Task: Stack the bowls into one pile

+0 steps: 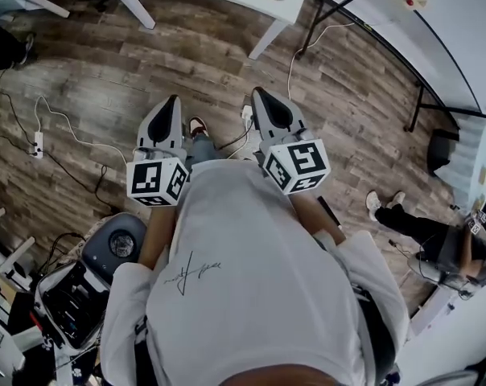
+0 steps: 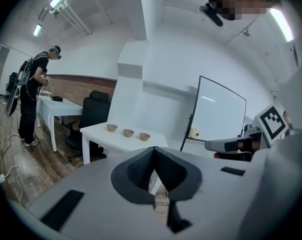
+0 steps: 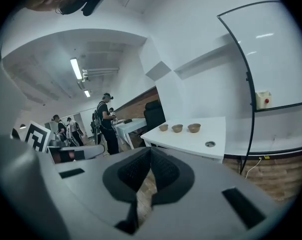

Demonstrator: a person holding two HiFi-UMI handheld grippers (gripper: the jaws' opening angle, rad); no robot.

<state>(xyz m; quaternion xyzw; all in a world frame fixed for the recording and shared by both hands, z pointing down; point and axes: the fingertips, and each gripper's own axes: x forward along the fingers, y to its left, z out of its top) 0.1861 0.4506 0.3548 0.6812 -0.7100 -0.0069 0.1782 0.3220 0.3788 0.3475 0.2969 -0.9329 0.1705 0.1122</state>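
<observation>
Left gripper view: left gripper [image 2: 153, 153] closed up, jaws together, nothing between. Same for right gripper [image 3: 150, 153]: pressed together, empty. Both held in front of torso above wooden floor [image 1: 106, 71], well apart from white worktop [image 2: 116, 143]. Three bowls [image 2: 128, 132] in a row toward far edge of worktop, upright, near each other, apparently not touching, none stacked yet. Task judged not begun. Likely next: walking up, opening a gripper, pinching one rim.

Possible trouble:
- Arriving with jaws together: shoving a bowl along worktop or off far edge instead of gripping it.
- Pinching a thin rim on one side only: tilting or slipping out on the lift. Probably light, so easily nudged.
- Close row: bumping a neighbour while reaching for the middle bowl. Safer starting from an end.
- Setting down off-centre or tilted: lopsided pile, wobble, maybe a roll off the edge.
- Power strip [image 1: 38, 143] with trailing cable on floor, whiteboard [image 2: 218, 115] just beside worktop's right end: catching a foot or an elbow on approach.
</observation>
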